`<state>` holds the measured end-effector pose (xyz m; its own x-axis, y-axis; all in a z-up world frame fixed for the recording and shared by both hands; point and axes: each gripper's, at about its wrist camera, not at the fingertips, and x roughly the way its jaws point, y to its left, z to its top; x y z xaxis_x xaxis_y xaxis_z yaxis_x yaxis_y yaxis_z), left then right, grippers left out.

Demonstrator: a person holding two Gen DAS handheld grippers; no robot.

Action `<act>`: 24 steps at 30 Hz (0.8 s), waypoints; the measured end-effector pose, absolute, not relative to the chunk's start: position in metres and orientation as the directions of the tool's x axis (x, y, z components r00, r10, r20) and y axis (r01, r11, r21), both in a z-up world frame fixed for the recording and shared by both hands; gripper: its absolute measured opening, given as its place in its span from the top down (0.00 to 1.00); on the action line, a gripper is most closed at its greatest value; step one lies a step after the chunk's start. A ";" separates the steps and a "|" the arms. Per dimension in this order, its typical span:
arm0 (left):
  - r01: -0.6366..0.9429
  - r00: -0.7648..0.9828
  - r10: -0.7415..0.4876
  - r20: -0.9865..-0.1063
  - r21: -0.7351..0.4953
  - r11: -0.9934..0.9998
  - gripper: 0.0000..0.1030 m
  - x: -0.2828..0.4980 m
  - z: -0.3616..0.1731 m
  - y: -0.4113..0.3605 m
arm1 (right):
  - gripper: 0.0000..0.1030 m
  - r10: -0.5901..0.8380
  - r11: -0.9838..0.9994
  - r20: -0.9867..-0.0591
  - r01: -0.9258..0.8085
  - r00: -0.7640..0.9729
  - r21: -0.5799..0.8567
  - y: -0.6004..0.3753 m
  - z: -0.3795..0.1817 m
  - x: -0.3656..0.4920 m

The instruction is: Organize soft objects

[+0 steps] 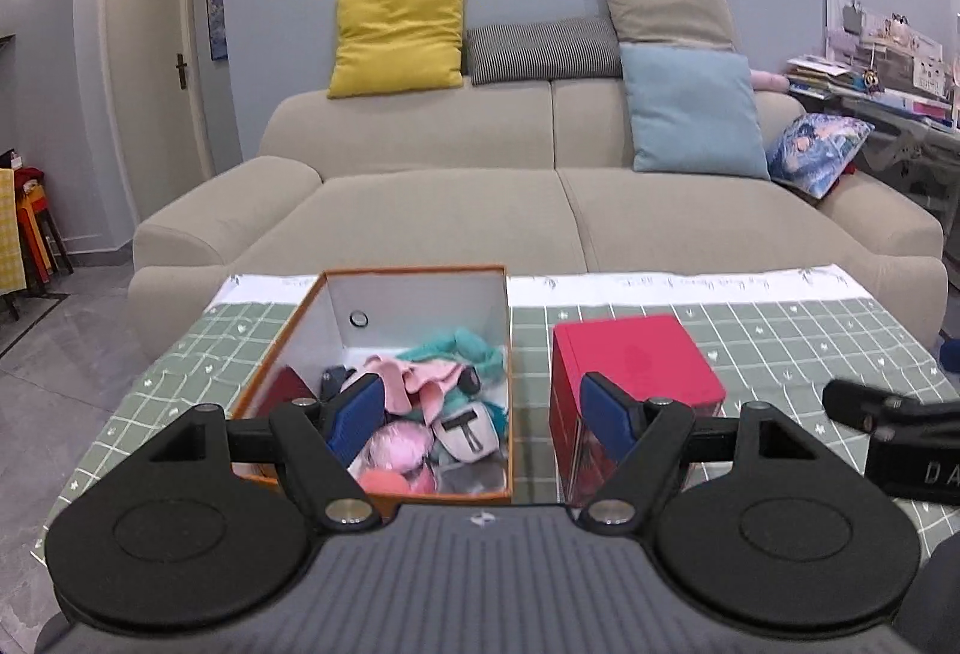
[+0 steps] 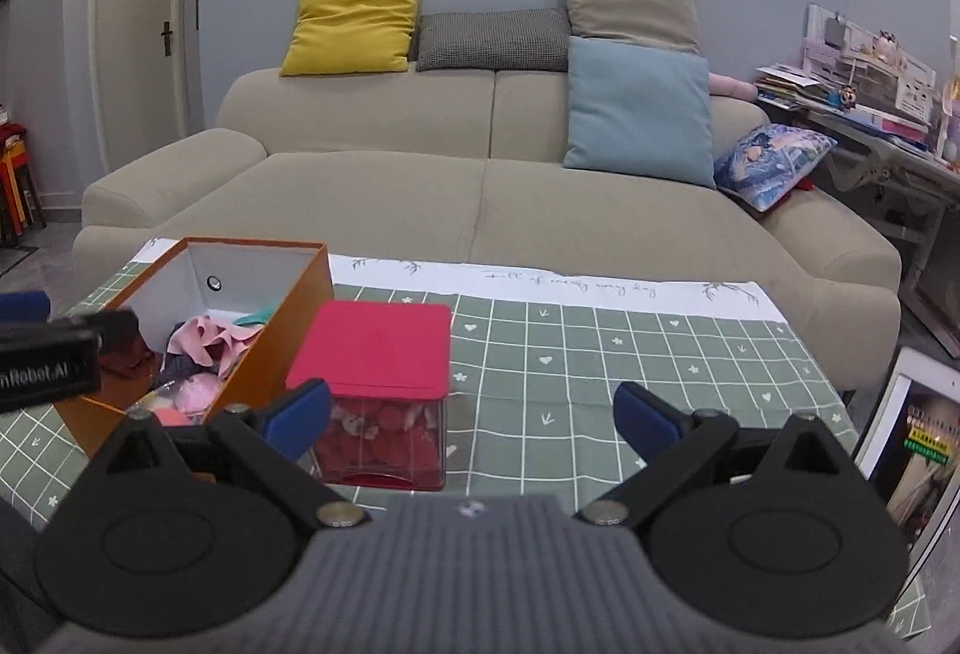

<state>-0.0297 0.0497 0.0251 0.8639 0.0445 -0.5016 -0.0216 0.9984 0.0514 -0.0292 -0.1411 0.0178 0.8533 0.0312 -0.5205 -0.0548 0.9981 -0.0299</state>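
An open orange box with white inner walls stands on the green checked tablecloth; it also shows in the right wrist view. It holds a heap of soft items: pink cloth, teal cloth, pink puffs. A clear box with a red lid stands to its right, also in the right wrist view, with red soft pieces inside. My left gripper is open and empty over the orange box's near end. My right gripper is open and empty, beside the red-lidded box.
The table's green checked cloth has a white far border. A beige sofa with several cushions stands behind the table. A tablet leans at the table's right edge. A cluttered desk stands at the far right.
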 end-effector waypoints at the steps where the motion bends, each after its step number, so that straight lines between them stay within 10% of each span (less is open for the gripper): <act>1: -0.020 0.862 0.041 -0.505 0.048 0.999 0.15 -0.029 0.025 0.050 | 0.04 0.027 0.999 -0.518 -0.048 0.855 -0.026 -0.142 0.017 -0.029; 24: -0.082 0.887 0.097 -0.451 0.052 0.995 0.15 -0.040 0.031 0.061 | 0.04 0.003 0.998 -0.496 -0.032 0.869 -0.049 -0.130 0.017 -0.036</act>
